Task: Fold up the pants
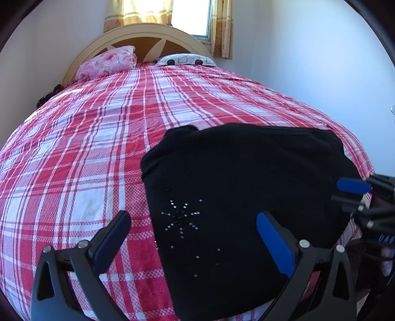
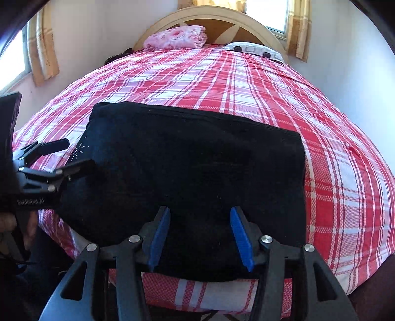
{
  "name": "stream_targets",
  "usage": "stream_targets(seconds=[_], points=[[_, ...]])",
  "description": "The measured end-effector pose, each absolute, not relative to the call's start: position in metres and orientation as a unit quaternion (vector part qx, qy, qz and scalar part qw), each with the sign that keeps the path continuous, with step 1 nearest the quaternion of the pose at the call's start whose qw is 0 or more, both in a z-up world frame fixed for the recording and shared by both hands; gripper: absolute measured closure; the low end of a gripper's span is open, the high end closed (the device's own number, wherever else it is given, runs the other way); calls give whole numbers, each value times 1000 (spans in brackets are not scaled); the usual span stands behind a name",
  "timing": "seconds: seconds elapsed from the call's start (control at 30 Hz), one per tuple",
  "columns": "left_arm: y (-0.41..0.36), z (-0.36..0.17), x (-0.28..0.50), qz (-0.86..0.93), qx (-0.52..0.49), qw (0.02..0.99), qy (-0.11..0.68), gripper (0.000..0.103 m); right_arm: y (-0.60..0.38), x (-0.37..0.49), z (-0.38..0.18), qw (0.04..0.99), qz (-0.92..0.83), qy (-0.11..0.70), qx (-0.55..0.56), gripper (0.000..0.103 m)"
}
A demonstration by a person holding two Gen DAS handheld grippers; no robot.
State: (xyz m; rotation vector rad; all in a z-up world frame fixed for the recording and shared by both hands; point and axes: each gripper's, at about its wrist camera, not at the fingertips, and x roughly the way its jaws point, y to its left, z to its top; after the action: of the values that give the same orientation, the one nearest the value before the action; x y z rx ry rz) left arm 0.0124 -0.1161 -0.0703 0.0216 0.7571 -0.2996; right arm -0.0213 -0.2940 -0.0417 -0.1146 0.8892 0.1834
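- Both tongs are spread wide, holding nothing: left tongs (image 1: 193,237) hover at the pants' (image 1: 242,187) left edge, right tongs (image 2: 200,237) over the near edge.
- Pants lie as a compact black rectangle at the foot of the bed (image 1: 86,138), looks pretty much folded.
- Red plaid sheet, pillows (image 1: 108,61) by the headboard, curtained window (image 1: 190,17).

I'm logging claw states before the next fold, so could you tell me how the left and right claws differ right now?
The left claw gapes wider than the right claw. The left straddles the left edge of the black pants, one finger above the plaid bedspread, while the right hangs wholly above the pants at their near edge. The left is beside the rhinestone star; the right is far from it. Both are open and hold nothing.
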Motion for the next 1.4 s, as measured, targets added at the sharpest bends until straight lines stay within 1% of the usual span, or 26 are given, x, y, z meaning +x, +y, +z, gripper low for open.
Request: stream_targets(seconds=[0.13,0.2,0.27,0.3,0.37,0.4,0.43,0.47,0.57,0.67,0.73,0.83,0.97,1.0,1.07,1.1,1.17,1.2,1.23,1.27,1.3,1.33,1.4], points=[[-121,-69,4,-151,23,921,359,0,-326,-25,-15,926,50,374,-5,50],[-128,-68,0,-157,30,921,354,0,-350,-17,-11,930,5,367,23,50],[-134,-69,-2,-161,35,920,356,0,-364,-8,-16,926,-10,376,40,51],[-138,-69,-3,-165,40,919,355,0,-370,-3,-20,924,-18,378,48,53],[-143,-68,-6,-165,50,920,353,0,-373,2,-25,921,-4,386,58,77],[-145,-67,-7,-163,56,921,350,0,-372,2,-27,922,-4,384,56,78],[-146,-66,-8,-161,60,921,348,0,-369,1,-26,924,-1,379,50,84],[-147,-66,-7,-159,62,922,348,0,-367,0,-24,926,8,375,47,95],[-147,-62,-4,-155,61,923,346,0,-367,-5,-18,931,13,363,34,96],[-152,-52,4,-169,68,923,339,0,-377,-1,-26,926,2,374,40,97],[-159,-40,13,-175,79,925,328,0,-386,4,-36,921,3,383,62,96],[-178,-16,38,-209,93,923,310,0,-384,-1,-30,927,12,371,63,96],[-212,5,76,-263,103,908,309,0,-392,-16,-25,925,-4,367,96,82],[-220,8,83,-276,106,902,315,0,-394,-24,-26,925,-5,366,106,81],[-240,13,95,-328,101,877,336,4,-397,-38,-28,924,-5,364,118,79],[-252,14,101,-352,97,864,346,9,-399,-46,-30,923,-1,363,126,79],[-277,10,113,-393,99,833,378,9,-401,-55,-32,923,6,361,133,79],[-289,5,115,-405,104,820,392,14,-403,-56,-34,921,10,363,138,79],[-301,-1,120,-414,109,807,407,22,-404,-55,-36,918,14,368,145,79],[-307,-6,123,-419,110,799,417,25,-406,-55,-39,915,23,371,159,79],[-316,-13,126,-427,111,785,435,30,-406,-56,-40,912,31,371,170,79],[-321,-18,127,-432,110,775,448,32,-406,-56,-41,911,38,370,177,79],[-325,-24,126,-443,108,764,458,33,-405,-58,-43,912,42,369,175,76]])
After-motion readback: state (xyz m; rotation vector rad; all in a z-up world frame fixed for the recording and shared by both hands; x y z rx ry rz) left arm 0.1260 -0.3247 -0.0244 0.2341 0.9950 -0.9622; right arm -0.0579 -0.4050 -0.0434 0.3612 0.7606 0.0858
